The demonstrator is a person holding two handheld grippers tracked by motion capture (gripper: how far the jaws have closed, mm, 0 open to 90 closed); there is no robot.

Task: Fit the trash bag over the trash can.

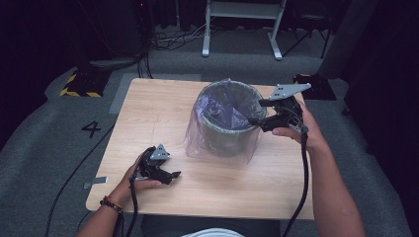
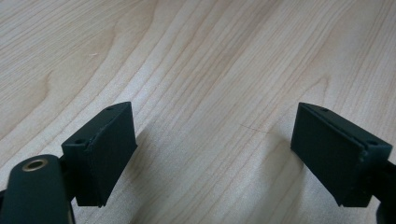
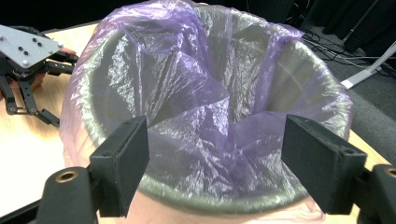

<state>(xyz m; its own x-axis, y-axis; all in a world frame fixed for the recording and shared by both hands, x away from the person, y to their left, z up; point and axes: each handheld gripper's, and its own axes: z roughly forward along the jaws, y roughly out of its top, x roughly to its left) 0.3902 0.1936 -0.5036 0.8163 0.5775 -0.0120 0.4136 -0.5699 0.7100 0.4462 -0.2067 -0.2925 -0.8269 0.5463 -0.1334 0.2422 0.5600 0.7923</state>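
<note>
A grey waste bin (image 1: 225,134) stands on the wooden table (image 1: 148,113), lined with a thin purple plastic bag (image 1: 222,106) that drapes over its rim and down the outside. My right gripper (image 1: 254,112) hovers at the bin's right rim, open, with nothing between its jaws; in the right gripper view the bag (image 3: 210,107) sags into the bin (image 3: 205,198) just beyond the jaws. My left gripper (image 1: 173,175) rests low on the table near the front left, open and empty, over bare wood (image 2: 210,70). The left gripper (image 3: 23,60) also appears beyond the bin.
Cables trail from both grippers off the table's front edge. On the grey floor behind stand a white frame (image 1: 242,29), black equipment with yellow-striped feet (image 1: 81,84) and loose cables. A number marking (image 1: 91,129) lies left of the table.
</note>
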